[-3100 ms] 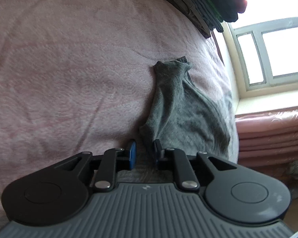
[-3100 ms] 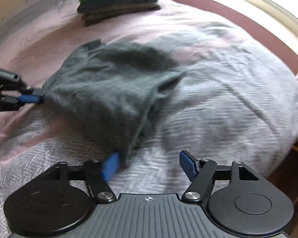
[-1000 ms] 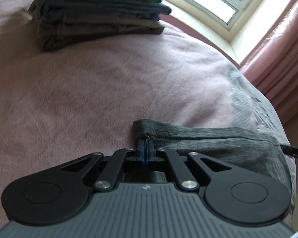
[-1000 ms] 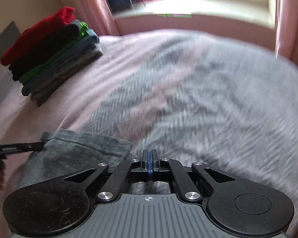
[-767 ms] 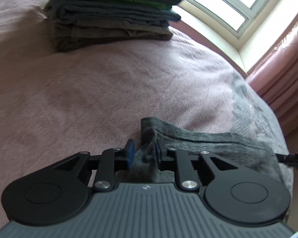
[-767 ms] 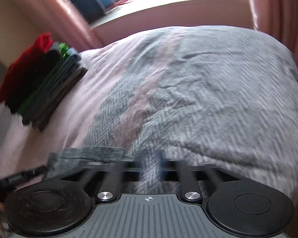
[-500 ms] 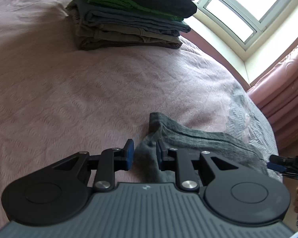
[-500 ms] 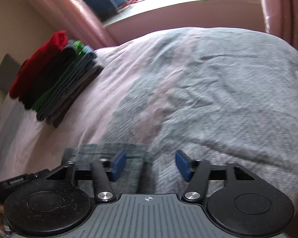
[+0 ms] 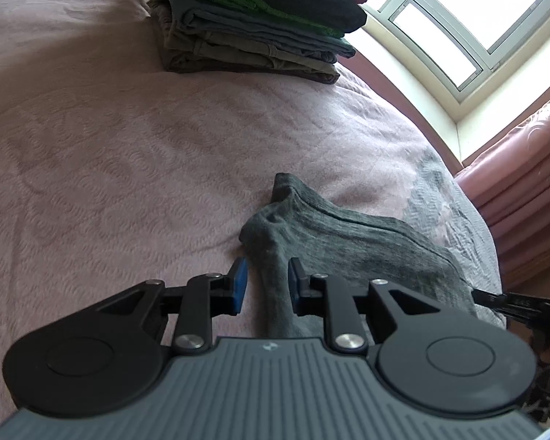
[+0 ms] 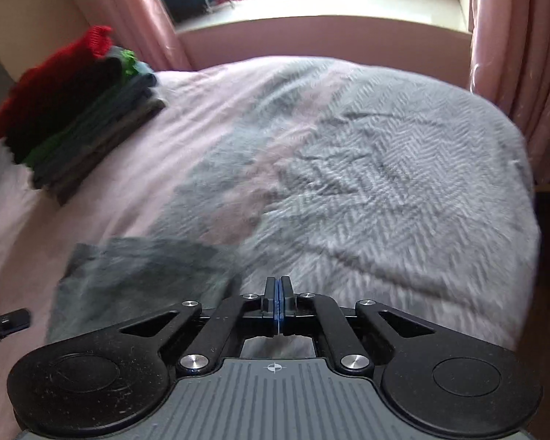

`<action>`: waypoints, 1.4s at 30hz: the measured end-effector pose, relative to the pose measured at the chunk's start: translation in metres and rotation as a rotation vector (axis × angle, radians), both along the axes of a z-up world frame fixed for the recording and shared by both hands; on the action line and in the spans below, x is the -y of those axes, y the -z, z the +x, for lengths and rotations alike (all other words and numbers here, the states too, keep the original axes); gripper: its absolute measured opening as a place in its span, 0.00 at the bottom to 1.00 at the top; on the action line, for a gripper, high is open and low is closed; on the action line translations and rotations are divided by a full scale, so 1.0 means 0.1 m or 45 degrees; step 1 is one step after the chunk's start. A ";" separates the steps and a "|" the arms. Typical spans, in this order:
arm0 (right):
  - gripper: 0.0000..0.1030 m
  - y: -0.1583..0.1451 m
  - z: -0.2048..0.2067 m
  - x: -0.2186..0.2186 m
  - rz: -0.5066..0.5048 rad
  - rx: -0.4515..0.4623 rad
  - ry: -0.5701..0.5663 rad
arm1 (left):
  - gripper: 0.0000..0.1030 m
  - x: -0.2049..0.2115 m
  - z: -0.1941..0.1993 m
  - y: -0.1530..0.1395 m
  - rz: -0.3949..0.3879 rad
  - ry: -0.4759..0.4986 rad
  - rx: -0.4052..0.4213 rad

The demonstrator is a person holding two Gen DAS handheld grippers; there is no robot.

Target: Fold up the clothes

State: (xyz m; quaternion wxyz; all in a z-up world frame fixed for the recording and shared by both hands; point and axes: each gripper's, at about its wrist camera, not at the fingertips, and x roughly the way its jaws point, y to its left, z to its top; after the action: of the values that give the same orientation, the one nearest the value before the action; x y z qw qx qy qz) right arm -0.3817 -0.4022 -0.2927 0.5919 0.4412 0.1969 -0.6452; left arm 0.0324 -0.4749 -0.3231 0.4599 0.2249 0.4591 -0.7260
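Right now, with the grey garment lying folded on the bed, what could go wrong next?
1. The left hand-held gripper is open astride the grey garment; pulling back could snag it.
2. The fold's far corner stands up and may spring open.
3. The right hand-held gripper is shut with no cloth visible between its pads, so it must reopen before carrying the garment to the stack of folded clothes.

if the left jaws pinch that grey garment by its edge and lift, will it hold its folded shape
Probably not. The grey garment looks like thin soft knit, already rumpled with a peaked corner, so it would likely droop and unfold. It seems light; the open left gripper straddles just one edge.
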 end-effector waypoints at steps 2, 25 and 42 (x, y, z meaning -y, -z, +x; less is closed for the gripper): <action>0.02 -0.15 0.15 -0.17 -0.036 0.019 -0.065 | 0.18 -0.10 -0.04 -0.06 0.008 0.005 -0.005; 0.66 0.23 0.60 -0.29 0.147 -0.130 -0.395 | 0.17 -0.67 -1.22 0.05 0.162 0.130 0.163; 0.68 -0.10 0.53 -0.80 0.221 0.112 -0.132 | 0.38 -1.00 -1.13 -0.35 0.276 0.023 0.428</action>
State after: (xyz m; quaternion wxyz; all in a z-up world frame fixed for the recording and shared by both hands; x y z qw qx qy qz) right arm -0.3292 -0.3222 -0.2827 0.5922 0.5078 0.2483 -0.5743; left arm -0.0809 -0.3750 -0.2884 0.4969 0.3952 0.4492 -0.6286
